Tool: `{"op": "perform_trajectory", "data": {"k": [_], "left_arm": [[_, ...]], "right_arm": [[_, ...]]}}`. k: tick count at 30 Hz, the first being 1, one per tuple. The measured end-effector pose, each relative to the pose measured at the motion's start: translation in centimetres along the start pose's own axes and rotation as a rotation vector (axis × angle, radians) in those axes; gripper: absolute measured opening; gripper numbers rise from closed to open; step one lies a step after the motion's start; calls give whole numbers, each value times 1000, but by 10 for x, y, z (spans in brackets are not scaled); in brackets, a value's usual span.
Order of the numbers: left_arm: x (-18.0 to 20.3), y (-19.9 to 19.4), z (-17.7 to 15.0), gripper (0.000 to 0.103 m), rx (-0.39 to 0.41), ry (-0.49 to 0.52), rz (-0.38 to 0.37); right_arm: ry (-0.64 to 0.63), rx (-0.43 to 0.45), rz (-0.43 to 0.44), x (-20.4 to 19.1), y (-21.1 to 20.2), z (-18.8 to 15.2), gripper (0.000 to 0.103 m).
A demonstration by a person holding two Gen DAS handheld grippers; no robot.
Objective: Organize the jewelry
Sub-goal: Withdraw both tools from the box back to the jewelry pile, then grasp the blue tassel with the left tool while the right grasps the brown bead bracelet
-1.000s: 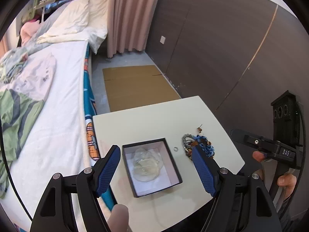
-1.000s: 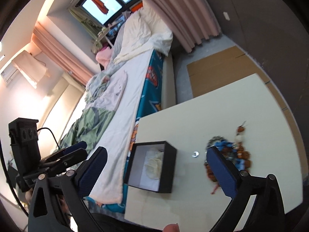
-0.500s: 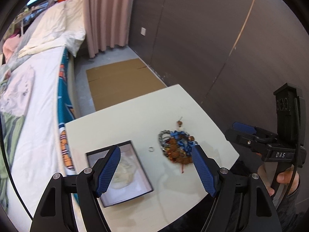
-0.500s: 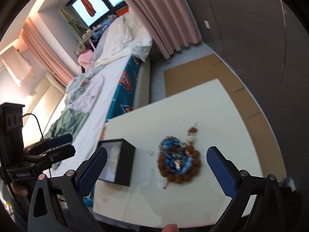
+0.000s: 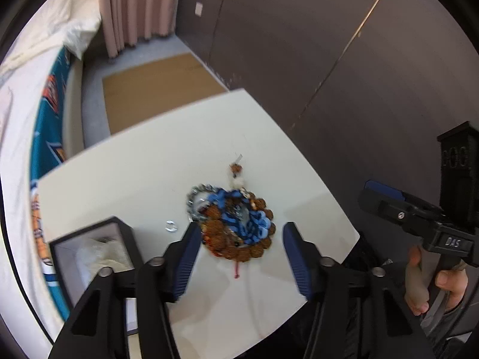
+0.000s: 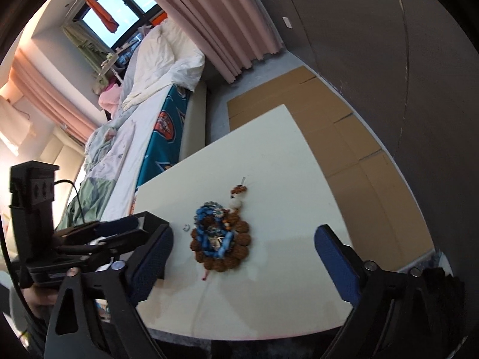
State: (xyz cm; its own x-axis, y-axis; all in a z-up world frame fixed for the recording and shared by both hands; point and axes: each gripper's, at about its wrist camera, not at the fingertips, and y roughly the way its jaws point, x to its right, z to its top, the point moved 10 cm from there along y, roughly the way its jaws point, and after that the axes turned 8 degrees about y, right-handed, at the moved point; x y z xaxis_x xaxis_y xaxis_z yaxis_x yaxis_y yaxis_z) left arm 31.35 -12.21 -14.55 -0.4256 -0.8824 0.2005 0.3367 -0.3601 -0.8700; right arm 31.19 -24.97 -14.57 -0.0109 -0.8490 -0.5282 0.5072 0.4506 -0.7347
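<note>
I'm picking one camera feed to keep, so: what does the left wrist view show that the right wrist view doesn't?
Only the left wrist view: the inside of the black box, with something pale in it, and the right gripper. Only the right wrist view: the window and the left gripper. Both: the bead pile, the small ring and the white table.

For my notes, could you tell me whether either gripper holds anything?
Nothing is held: left gripper and right gripper hover open above the jewelry pile.
</note>
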Motion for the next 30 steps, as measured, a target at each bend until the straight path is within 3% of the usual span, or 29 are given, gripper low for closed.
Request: {"op": "perform_trajectory", "data": {"k": [1, 3, 10, 15, 17, 20, 22, 25, 26, 30], "left_arm": [[2, 5, -1, 43, -15, 0, -3], [6, 19, -4, 38, -57, 1, -5], [10, 54, -13, 37, -154, -49, -42], [2, 74, -18, 37, -197, -75, 0], [-2, 77, -16, 34, -192, -84, 17], [-9, 79, -14, 16, -185, -99, 45], [-16, 77, -11, 12, -167, -105, 61], [-18, 65, -4, 10, -126, -98, 59], [-18, 58, 0, 0, -108, -88, 62], [-17, 37, 9, 0, -62, -59, 61]], "right_arm": [[5, -4, 2, 2, 0, 1, 90], [16, -12, 5, 8, 0, 1, 89], [50, -24, 14, 23, -1, 3, 89], [58, -19, 27, 25, -3, 6, 89], [60, -19, 29, 24, -3, 6, 89], [62, -27, 27, 23, 0, 4, 86], [55, -46, 27, 20, 7, 1, 72], [69, -118, 42, 16, 24, -10, 60], [76, -128, 46, 16, 28, -12, 60], [83, -153, 57, 7, 39, -18, 54]]}}
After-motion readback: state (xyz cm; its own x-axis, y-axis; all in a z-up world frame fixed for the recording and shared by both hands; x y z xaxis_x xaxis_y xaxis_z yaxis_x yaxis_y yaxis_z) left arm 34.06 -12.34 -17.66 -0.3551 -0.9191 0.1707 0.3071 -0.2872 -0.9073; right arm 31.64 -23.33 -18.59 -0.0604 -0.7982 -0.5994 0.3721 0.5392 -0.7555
